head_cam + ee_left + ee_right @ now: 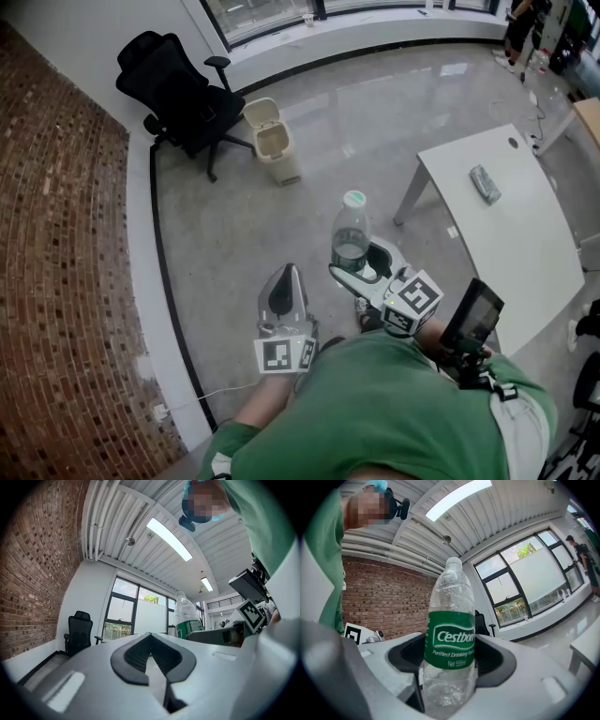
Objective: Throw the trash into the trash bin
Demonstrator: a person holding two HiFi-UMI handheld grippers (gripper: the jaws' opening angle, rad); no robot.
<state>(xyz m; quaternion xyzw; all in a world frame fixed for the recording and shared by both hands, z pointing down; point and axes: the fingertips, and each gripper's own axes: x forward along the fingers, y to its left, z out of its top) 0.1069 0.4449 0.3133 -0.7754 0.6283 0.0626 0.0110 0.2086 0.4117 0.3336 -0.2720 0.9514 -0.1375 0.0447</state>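
Observation:
An empty clear plastic bottle with a green label and pale cap stands upright in my right gripper, whose jaws are shut on its lower body. In the right gripper view the bottle fills the centre between the dark pads. My left gripper is held beside it at the left, jaws shut on nothing; its own view shows the closed pads and the bottle off to the right. A beige trash bin with its lid down stands on the floor ahead, next to the chair.
A black office chair sits left of the bin near the brick wall. A white table with a small object on it stands to the right. Windows run along the far wall. A person stands at the far right corner.

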